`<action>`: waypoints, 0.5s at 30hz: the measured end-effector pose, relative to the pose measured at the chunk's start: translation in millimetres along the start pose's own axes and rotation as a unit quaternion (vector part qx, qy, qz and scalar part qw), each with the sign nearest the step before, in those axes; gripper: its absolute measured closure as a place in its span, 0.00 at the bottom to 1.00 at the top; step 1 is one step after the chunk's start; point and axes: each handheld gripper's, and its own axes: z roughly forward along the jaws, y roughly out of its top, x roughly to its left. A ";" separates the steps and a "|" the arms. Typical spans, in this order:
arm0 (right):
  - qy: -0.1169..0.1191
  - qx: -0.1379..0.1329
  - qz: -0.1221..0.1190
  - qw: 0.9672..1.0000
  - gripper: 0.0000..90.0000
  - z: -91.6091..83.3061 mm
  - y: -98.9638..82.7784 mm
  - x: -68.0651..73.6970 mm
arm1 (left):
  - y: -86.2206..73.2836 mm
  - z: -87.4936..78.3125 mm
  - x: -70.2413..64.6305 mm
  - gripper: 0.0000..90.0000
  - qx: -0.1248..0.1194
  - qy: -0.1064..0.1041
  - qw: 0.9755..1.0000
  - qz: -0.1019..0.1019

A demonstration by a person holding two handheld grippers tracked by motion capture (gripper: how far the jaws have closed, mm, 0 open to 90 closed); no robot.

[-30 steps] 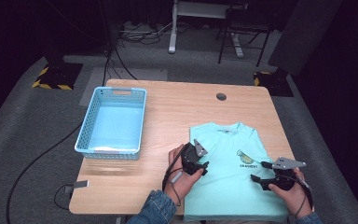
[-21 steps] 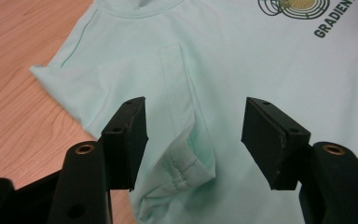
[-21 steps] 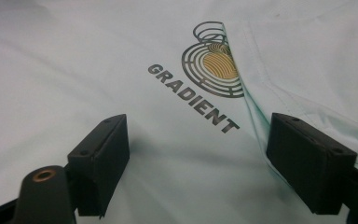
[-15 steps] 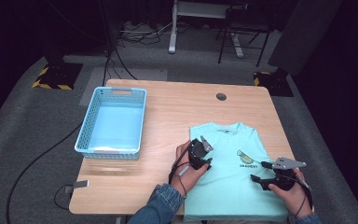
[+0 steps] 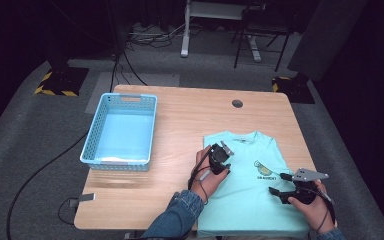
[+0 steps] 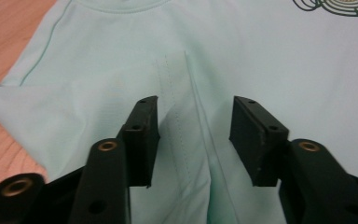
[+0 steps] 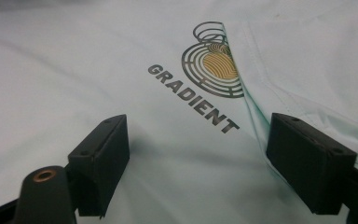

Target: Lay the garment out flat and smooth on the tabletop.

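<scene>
Closing in over a raised fold of the mint T-shirt [image 6: 121, 79], our left gripper [image 6: 193, 135] has just been narrowing its jaws, yet the pads stand clear of the cloth on both sides. Our right gripper [image 7: 198, 154] holds its jaws wide above the printed logo [image 7: 214, 65], gripping nothing. We see one shirt, lying flat at the near right of the wooden table [image 5: 180, 120]. One blue basket [image 5: 122, 130] stands well apart on the left. Grey carpet, cables and dark stands surround us.

Matt cotton-like T-shirt [image 5: 245, 190] on smooth wood-grain table [image 5: 180, 120]; perhaps plastic perforated basket [image 5: 120, 130].
</scene>
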 end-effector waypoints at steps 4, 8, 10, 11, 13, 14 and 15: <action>0.000 0.000 0.000 1.000 0.23 0.0 -0.1 -0.1 | 1.8 0.6 1.4 0.83 -0.001 0.012 1.000 0.002; 0.000 0.000 0.000 1.000 0.24 -0.1 -0.1 -0.2 | 0.8 -1.3 5.8 0.97 -0.009 0.009 1.000 -0.009; 0.000 0.000 -0.001 1.000 0.24 -0.1 0.0 -0.2 | 0.3 -3.8 8.3 0.97 -0.017 0.009 1.000 -0.014; 0.000 0.000 0.000 1.000 0.24 -0.1 -0.1 -0.2 | 0.3 -5.1 9.4 0.97 -0.022 0.011 1.000 -0.016; 0.000 0.000 0.000 1.000 0.24 -0.1 -0.1 -0.2 | 0.3 -8.4 11.3 0.97 -0.026 0.014 0.999 -0.016; 0.001 0.000 0.000 1.000 0.24 -0.1 0.0 -0.2 | 0.3 -8.4 11.3 0.98 -0.026 0.014 0.999 -0.016; 0.001 0.000 0.000 1.000 0.24 -0.1 0.0 -0.2 | 0.3 -8.4 11.3 0.98 -0.026 0.014 0.999 -0.016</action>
